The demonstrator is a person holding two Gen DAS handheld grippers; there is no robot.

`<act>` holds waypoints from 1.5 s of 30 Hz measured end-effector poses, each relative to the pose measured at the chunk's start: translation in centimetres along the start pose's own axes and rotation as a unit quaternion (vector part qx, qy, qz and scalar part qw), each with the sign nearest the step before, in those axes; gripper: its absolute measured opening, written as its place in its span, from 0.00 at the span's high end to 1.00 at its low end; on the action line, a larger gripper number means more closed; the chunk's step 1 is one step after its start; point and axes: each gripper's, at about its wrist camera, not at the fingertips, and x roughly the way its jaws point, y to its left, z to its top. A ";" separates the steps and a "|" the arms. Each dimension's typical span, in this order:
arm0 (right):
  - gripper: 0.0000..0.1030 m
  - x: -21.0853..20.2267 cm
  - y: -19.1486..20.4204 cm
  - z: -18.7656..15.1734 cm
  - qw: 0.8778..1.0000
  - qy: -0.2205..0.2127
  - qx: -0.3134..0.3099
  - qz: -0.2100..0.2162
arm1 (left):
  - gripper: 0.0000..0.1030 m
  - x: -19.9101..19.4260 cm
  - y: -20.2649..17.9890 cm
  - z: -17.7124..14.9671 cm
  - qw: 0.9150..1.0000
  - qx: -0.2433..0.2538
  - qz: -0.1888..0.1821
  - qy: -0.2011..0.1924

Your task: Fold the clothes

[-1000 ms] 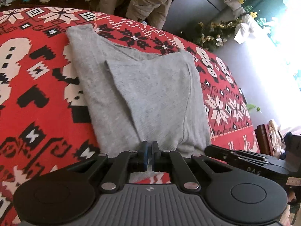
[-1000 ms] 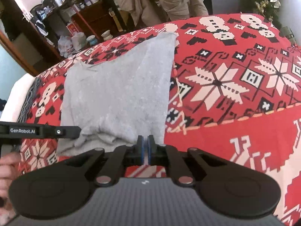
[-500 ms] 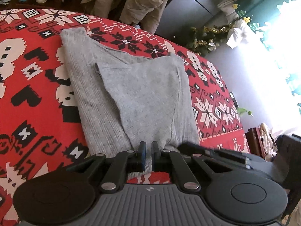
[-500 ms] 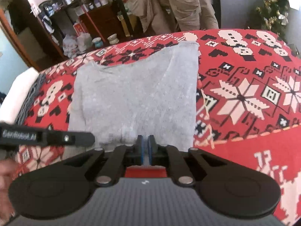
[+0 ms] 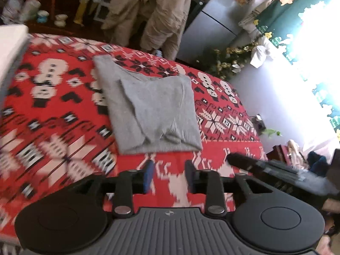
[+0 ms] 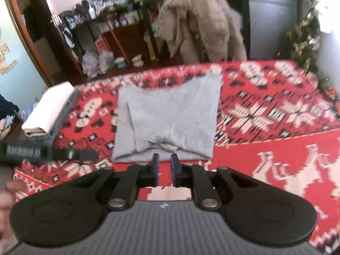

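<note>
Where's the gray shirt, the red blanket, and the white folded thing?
gray shirt [image 6: 170, 116], right wrist view, middle of the folded top layer.
red blanket [image 6: 276, 110], right wrist view, patterned part right of the shirt.
white folded thing [image 6: 48, 108], right wrist view, its top face.

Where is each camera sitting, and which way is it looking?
Left wrist: sits on the left hand-held gripper, looking forward over its open fingers at the folded grey shirt on the red blanket; the other gripper pokes in at right.
Right wrist: sits on the right hand-held gripper, facing the grey shirt straight on, fingers open; the other gripper and a bit of a hand show at left.
Both views share the shirt, the blanket and the beige coat hanging behind.
</note>
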 end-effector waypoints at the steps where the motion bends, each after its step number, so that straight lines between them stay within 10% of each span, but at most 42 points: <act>1: 0.76 -1.1 0.3 0.0 1.000 -0.006 -0.003 0.002 | 0.59 -1.2 -0.3 -0.6 1.000 -0.003 0.005 -0.004; 9: 0.58 -5.7 0.2 -0.1 0.999 -0.035 -0.005 0.020 | 0.19 -2.9 -1.2 -0.5 0.996 -0.005 0.054 -0.066; 19: 0.01 4.0 -2.3 3.5 0.997 -0.070 -0.031 -0.004 | 0.18 9.5 3.1 7.1 0.995 0.023 0.070 -0.074; 31: 0.01 11.6 -0.9 11.3 0.995 0.047 -0.068 -0.057 | 0.18 9.3 4.7 11.7 0.994 -0.035 0.104 0.007; 37: 0.01 10.4 -0.9 13.0 0.995 0.072 0.027 -0.058 | 0.29 9.2 5.9 12.1 0.988 -0.110 0.103 0.021; 45: 0.06 12.0 -2.4 13.3 0.990 0.126 0.040 -0.052 | 0.72 11.3 6.4 11.5 0.977 -0.151 0.142 0.041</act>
